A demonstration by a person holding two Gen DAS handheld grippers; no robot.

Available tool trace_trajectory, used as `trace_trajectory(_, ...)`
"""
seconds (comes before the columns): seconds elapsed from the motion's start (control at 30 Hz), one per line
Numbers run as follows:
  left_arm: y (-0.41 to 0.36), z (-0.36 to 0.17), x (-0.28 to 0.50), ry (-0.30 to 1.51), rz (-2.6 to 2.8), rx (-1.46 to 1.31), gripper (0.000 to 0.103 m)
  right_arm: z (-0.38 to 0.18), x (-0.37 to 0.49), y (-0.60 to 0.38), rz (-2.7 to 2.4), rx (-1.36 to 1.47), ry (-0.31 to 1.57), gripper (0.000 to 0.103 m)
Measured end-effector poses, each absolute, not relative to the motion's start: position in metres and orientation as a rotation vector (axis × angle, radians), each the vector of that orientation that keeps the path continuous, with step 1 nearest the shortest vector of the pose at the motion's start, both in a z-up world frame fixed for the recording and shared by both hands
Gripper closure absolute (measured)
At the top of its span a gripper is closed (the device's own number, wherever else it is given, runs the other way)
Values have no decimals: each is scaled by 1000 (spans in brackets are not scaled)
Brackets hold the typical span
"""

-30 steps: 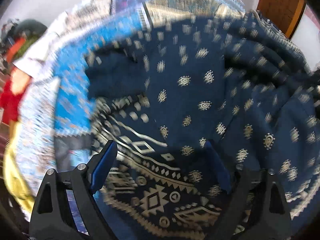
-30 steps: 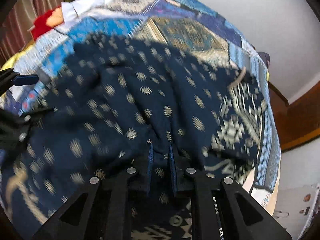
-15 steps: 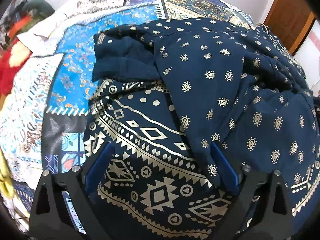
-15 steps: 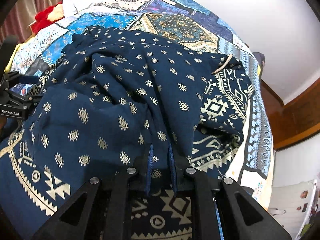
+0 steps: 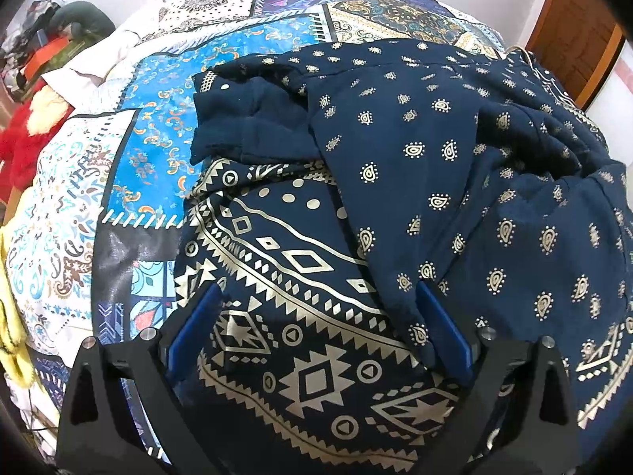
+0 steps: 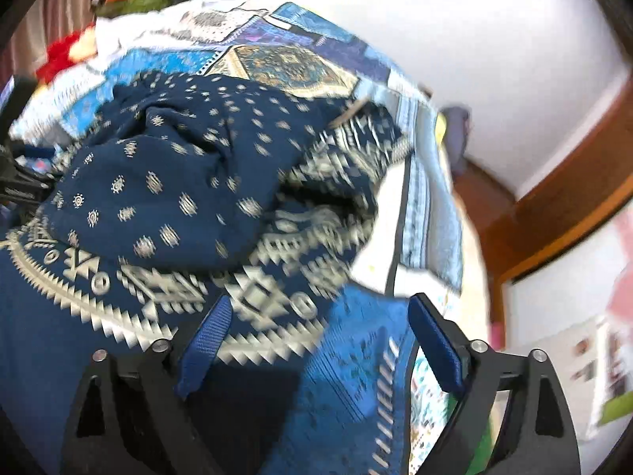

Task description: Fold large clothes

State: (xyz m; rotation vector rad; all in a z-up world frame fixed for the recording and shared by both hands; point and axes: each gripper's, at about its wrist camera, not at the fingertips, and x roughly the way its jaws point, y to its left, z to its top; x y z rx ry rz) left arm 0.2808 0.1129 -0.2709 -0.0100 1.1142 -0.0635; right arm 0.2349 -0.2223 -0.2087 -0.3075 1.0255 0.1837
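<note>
A large navy garment (image 5: 395, 166) with cream paisley dots and a geometric border lies rumpled on the patchwork bedspread (image 5: 158, 126). It also shows in the right wrist view (image 6: 166, 182), bunched into a mound. My left gripper (image 5: 316, 328) is open, its blue pads straddling the border band just above the cloth. My right gripper (image 6: 316, 340) is open and empty over the garment's near right edge and the blue bedspread (image 6: 356, 376). The left gripper's body shows at the left edge of the right wrist view.
A red and white plush item (image 5: 27, 134) and a yellow cloth (image 5: 12, 324) lie at the bed's left side. A wooden door (image 5: 573, 27) stands at the far right. The bed's right edge (image 6: 435, 206) drops to the floor by the wall.
My right gripper has opened and let go of the garment, then swung right toward the bed's edge. The dropped cloth settled into a mound. My left gripper stayed open, nearly still.
</note>
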Motion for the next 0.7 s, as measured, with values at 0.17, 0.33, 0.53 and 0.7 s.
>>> trace_trajectory(0.17, 131, -231, 284, 1045, -69, -16, 5, -186, 256, -252, 185, -159, 1012, 13)
trace_trajectory(0.33, 175, -200, 313, 980, 14, -66, 5, -171, 307, -258, 204, -46, 990, 12)
trace_trajectory(0.53, 238, -235, 378, 1096, 101, -265, 5, -193, 387, -257, 223, 76, 1050, 11)
trace_trajectory(0.7, 254, -279, 419, 1171, 49, -438, 8, -226, 451, -270, 201, 202, 1125, 11)
